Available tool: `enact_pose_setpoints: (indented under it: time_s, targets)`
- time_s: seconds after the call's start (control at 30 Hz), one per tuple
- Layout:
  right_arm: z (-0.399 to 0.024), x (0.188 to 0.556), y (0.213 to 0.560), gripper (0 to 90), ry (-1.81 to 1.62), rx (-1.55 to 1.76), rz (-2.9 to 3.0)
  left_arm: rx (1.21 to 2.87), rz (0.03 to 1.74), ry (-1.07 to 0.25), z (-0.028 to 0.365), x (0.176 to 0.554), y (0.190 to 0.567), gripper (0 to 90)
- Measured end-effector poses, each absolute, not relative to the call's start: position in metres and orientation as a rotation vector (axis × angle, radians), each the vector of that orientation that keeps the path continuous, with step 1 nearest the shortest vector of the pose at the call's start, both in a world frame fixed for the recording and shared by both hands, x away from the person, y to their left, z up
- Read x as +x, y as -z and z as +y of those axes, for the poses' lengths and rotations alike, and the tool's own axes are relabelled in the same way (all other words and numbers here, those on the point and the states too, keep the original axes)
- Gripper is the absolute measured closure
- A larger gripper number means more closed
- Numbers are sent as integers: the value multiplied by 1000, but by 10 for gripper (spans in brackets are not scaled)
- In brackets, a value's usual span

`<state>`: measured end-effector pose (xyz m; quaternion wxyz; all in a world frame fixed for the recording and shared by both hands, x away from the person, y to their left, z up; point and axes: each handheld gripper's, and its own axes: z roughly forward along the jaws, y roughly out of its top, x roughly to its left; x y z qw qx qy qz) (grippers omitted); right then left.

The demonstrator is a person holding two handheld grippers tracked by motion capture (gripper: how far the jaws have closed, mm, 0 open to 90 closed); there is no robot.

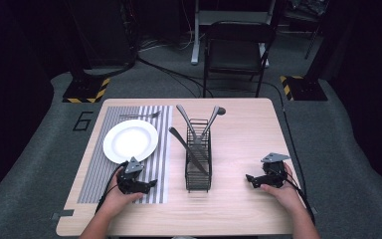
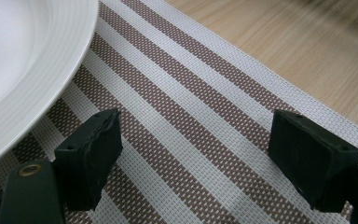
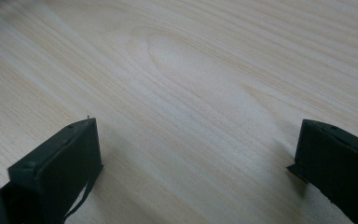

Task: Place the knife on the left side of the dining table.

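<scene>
**Black fingers spread wide, nothing held, over pale wooden worktop**

Black left gripper low over the near end of the brown-and-white striped woven placemat, fingers spread wide with bare mat between them. Just beside it, up and left, the round white ceramic plate, resting on the mat, rim close to one finger in the left gripper view. Black right gripper near the right edge of the light wooden worktop, fingers likewise spread, bare wood between. Between the two hands, the black wire cutlery basket, upright, holding dark-handled utensils that lean out at the top. Farthest off, a metal fork lying across the mat beyond the plate.
</scene>
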<state>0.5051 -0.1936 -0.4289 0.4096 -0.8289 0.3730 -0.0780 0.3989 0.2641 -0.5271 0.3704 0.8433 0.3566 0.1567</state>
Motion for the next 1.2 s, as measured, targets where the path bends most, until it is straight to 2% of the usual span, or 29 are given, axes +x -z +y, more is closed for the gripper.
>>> enact_pose_setpoints:
  time_s: [0.63, 0.97, 1.07, 1.2]
  targets:
    - [-194, 505, 429, 0, 196, -2087, 939, 2141, 932, -397, 265, 399, 527, 193]
    - [-193, 505, 429, 0, 197, -2092, 936, 2131, 952, -427, 268, 399, 526, 287]
    - [-193, 505, 429, 0, 197, -2092, 936, 2106, 967, -422, 268, 398, 524, 350]
    - [-193, 505, 429, 0, 197, -2091, 937, 2085, 958, -401, 266, 394, 517, 366]
